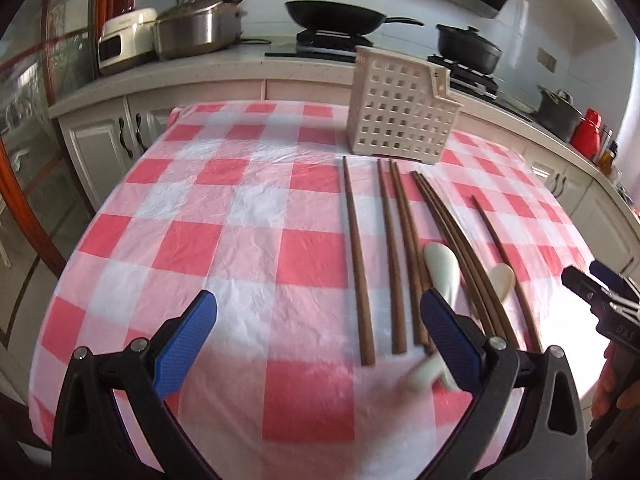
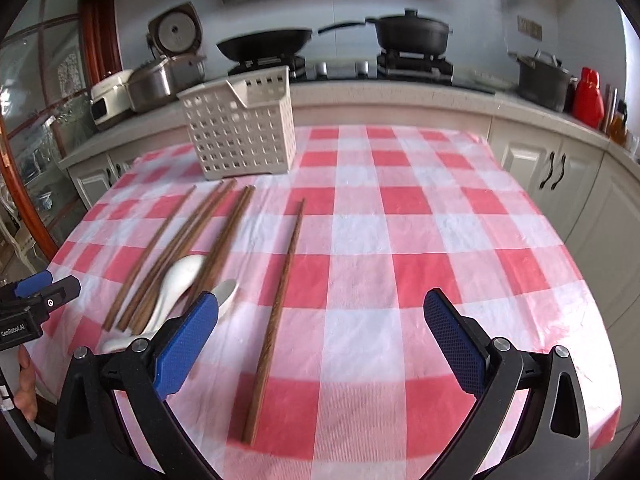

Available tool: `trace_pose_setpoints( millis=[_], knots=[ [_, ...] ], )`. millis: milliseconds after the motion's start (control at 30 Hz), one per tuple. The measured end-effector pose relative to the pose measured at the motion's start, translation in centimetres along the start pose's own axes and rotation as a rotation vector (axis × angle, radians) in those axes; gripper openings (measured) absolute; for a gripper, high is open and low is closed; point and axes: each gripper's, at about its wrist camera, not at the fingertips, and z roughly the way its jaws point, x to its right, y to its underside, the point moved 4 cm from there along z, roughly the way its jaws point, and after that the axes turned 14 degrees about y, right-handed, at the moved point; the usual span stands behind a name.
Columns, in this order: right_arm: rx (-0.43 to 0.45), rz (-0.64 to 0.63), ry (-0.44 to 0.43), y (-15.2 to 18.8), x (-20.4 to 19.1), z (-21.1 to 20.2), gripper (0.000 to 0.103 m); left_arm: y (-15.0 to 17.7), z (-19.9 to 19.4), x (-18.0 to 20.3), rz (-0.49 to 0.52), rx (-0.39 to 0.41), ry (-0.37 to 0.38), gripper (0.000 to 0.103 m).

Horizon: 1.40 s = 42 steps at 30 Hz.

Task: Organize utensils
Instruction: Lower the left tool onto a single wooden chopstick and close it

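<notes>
Several brown wooden chopsticks [image 1: 356, 264] lie side by side on the red-and-white checked tablecloth [image 1: 240, 240], in front of a white perforated utensil basket [image 1: 396, 120]. Two white ceramic spoons [image 1: 440, 268] lie among them. My left gripper [image 1: 318, 320] is open and empty, above the near ends of the chopsticks. In the right wrist view my right gripper [image 2: 320, 320] is open and empty above one separate chopstick [image 2: 276, 316]. The basket [image 2: 240, 132], the other chopsticks [image 2: 188, 252] and a spoon [image 2: 176, 284] lie to its left.
The kitchen counter [image 1: 224, 68] behind the table holds a rice cooker, a steel pot, a black wok [image 1: 340, 16] and a black pot [image 1: 468, 46] on the stove. Red bottles [image 2: 588, 98] stand at the right. White cabinets surround the table.
</notes>
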Motion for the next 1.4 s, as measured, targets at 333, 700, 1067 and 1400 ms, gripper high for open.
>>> trace_pose_setpoints(
  millis=[333, 700, 1067, 1400],
  knots=[
    [-0.164, -0.098, 0.013, -2.8, -3.7, 7.1, 0.059, -4.7, 8.4, -1.9, -0.004, -0.202, 0.029, 0.097],
    [-0.191, -0.14, 0.008, -4.1, -5.0, 9.8, 0.038, -8.6, 13.9, -1.9, 0.041, -0.254, 0.023, 0.06],
    [-0.182, -0.168, -0.004, -4.6, -5.3, 10.1, 0.034, -9.5, 16.3, 0.6, 0.151, -0.25, -0.005, 0.017],
    [-0.243, -0.072, -0.149, -5.1, -4.6, 10.5, 0.011, -9.3, 16.2, 0.7, 0.127, -0.268, 0.084, 0.006]
  ],
)
